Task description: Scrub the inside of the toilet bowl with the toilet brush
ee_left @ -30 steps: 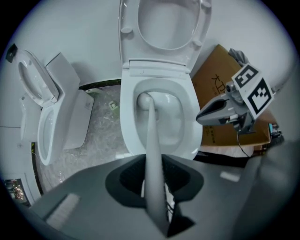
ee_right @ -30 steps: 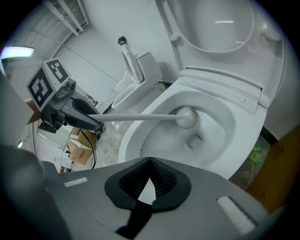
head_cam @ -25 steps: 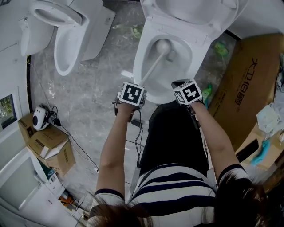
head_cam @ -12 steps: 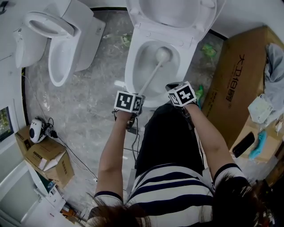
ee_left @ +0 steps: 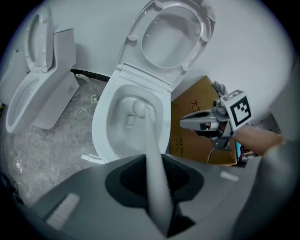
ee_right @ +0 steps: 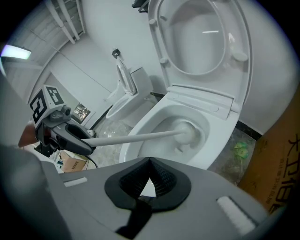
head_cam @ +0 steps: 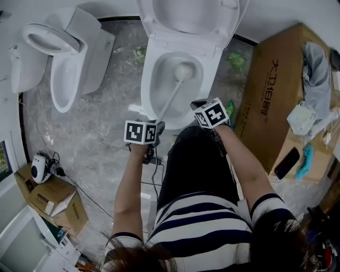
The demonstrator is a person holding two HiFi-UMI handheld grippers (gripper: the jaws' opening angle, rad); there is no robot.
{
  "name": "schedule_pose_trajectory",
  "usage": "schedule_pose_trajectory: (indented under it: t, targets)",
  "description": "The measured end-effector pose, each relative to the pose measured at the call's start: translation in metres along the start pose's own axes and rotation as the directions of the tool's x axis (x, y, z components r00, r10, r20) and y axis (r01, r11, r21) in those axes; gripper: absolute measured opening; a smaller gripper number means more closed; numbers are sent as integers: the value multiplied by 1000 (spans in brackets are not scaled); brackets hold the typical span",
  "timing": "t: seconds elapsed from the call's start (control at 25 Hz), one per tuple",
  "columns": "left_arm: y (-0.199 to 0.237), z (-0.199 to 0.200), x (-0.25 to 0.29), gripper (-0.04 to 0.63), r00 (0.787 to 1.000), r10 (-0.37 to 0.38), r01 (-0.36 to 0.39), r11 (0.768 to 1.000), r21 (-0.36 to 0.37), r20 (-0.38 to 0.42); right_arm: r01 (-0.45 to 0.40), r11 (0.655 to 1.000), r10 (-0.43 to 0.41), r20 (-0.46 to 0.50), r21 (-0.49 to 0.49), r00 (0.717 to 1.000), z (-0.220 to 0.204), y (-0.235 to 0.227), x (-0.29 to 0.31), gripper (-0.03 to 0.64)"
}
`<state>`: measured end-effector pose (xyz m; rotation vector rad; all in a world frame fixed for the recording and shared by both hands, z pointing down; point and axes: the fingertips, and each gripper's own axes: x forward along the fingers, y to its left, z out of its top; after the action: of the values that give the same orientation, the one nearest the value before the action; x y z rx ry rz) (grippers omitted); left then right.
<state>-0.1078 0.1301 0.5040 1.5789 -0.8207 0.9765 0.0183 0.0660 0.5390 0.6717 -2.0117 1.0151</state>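
The open toilet bowl (head_cam: 159,87) lies straight ahead with its lid (head_cam: 186,16) raised. The white toilet brush has its round head (head_cam: 183,70) down inside the bowl, near the back wall. Its long handle (head_cam: 167,101) slants back to my left gripper (head_cam: 155,126), which is shut on the handle's end. In the left gripper view the handle (ee_left: 152,150) runs out between the jaws to the brush head (ee_left: 139,107). My right gripper (head_cam: 197,105) hovers over the bowl's front right rim, shut and holding nothing. Its jaws (ee_right: 150,165) point at the bowl (ee_right: 206,150).
A second toilet (head_cam: 64,69) stands to the left with its seat up. A large cardboard box (head_cam: 276,90) sits close on the right, with cloth and small items on it. Small boxes (head_cam: 45,194) and cables lie at the lower left. Green scraps (head_cam: 234,57) litter the floor.
The brush head has shifted a little to the right inside the bowl, and the left gripper has drawn back with the handle. The head view has swung, so everything sits further left.
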Motion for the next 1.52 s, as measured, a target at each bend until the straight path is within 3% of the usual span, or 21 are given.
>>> schedule_pose_trajectory:
  t: [0.48,0.96,1.52]
  targets:
    - [-20,-43,-64,0,994,-44,48,998,-36,99,52,999,-53,79,14,995,9,17,-43,-5]
    - [-49,-70,-120,0,974,-81,94,994,-50,209,72,997,-70,207,-3,976,38,44,-100,-5]
    - [-72,-75,-141,0,959,-84,108,991,-76,272,82,997,-78,232,-7,970,50,51,-126,-5]
